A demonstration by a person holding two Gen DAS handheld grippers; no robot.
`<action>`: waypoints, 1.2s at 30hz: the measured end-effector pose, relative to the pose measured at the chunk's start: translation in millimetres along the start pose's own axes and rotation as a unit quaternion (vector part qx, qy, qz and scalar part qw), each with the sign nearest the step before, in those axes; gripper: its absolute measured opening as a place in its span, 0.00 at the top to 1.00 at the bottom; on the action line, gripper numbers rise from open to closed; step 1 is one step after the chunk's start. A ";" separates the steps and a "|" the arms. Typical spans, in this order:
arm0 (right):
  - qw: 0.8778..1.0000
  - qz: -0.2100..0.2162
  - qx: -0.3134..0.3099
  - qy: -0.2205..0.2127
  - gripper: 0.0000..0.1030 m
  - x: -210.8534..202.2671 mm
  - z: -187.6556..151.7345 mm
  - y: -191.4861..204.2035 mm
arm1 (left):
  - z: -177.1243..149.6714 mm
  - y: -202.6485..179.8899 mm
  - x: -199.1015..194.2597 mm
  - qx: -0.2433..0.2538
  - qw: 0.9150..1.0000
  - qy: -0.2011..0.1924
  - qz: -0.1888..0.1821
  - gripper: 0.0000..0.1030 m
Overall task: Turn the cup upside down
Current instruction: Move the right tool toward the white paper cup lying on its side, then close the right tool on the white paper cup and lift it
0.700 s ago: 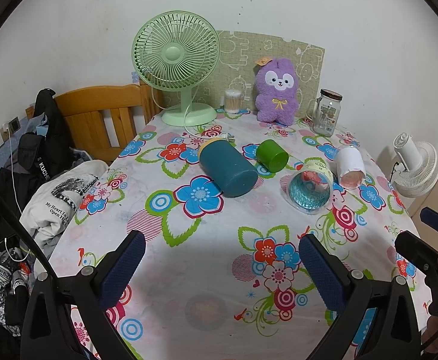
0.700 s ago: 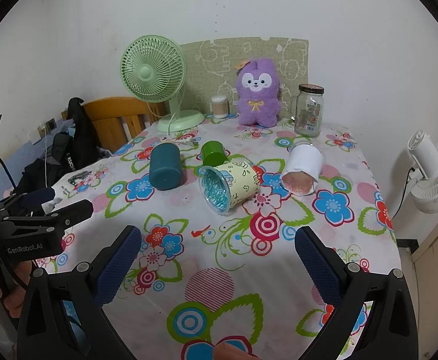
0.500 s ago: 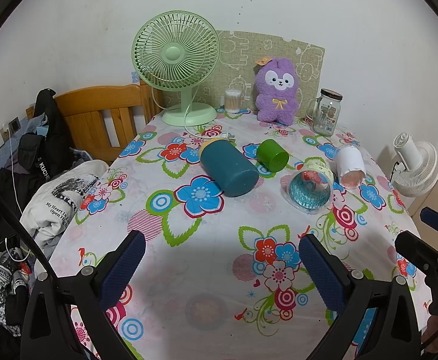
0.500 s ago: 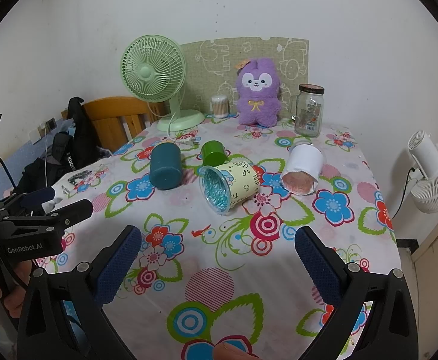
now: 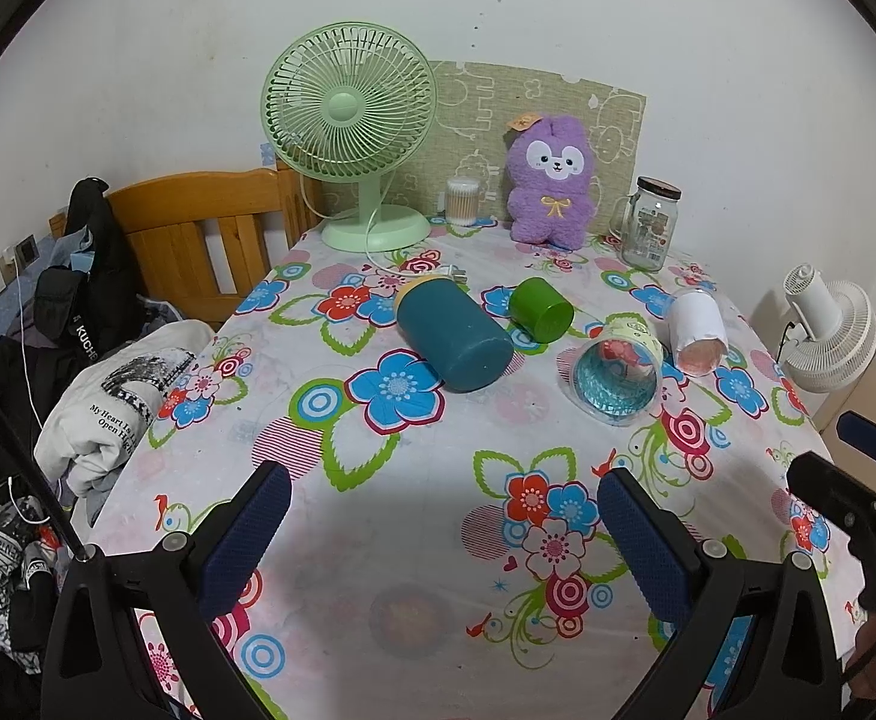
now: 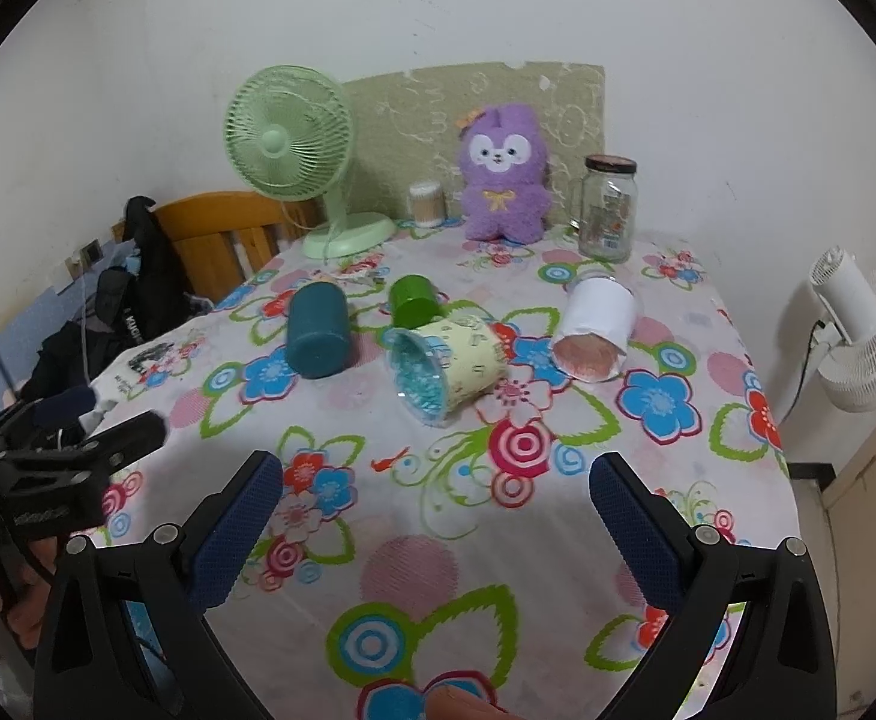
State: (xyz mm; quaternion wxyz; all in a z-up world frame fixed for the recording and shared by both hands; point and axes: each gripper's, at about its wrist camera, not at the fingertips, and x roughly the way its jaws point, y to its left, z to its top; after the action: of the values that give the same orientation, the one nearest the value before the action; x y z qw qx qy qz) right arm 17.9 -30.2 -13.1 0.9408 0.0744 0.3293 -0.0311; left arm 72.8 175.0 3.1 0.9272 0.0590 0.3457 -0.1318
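Several cups lie on their sides on the flowered tablecloth: a dark teal cup [image 5: 453,336] [image 6: 318,330], a small green cup [image 5: 541,309] [image 6: 412,300], a pale yellow cup with a clear blue-tinted rim [image 5: 618,369] [image 6: 447,369] and a white cup [image 5: 697,330] [image 6: 594,327]. My left gripper [image 5: 438,534] is open and empty above the near part of the table, well short of the cups. My right gripper [image 6: 435,525] is open and empty, also short of them. The left gripper also shows at the left edge of the right wrist view [image 6: 72,450].
At the table's back stand a green fan [image 5: 351,132], a purple plush toy [image 5: 552,180], a glass jar [image 5: 648,222] and a cotton swab tub [image 5: 462,201]. A wooden chair [image 5: 198,234] with clothes stands left. A white fan [image 5: 831,336] stands right.
The right wrist view has shifted: the right gripper has moved slightly forward and tilted, so the cups sit a little lower. The left gripper and the cups have hardly moved.
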 end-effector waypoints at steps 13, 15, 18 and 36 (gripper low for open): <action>0.995 -0.056 0.072 0.052 0.00 68.3 45.2 -70.2 | 23.3 -9.1 22.1 0.043 0.999 -0.008 -0.021 0.00; 0.993 -0.060 0.080 0.058 0.00 78.2 49.3 -78.2 | 33.8 -12.4 31.4 0.054 0.998 -0.006 -0.036 0.00; 0.991 -0.069 0.092 0.070 0.00 94.6 54.9 -88.6 | 50.1 -20.5 46.8 0.076 0.996 -0.004 -0.052 0.00; 0.978 -0.081 0.142 0.129 0.01 185.1 87.9 -134.0 | 110.6 -110.5 156.4 0.255 0.957 0.022 -0.137 0.00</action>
State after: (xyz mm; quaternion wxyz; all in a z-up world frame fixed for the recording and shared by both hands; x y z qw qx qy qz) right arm 202.2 -178.4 -76.8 0.8649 0.1834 0.4447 -0.1435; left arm 224.0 15.1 -18.2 0.8465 0.2486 0.3256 -0.3401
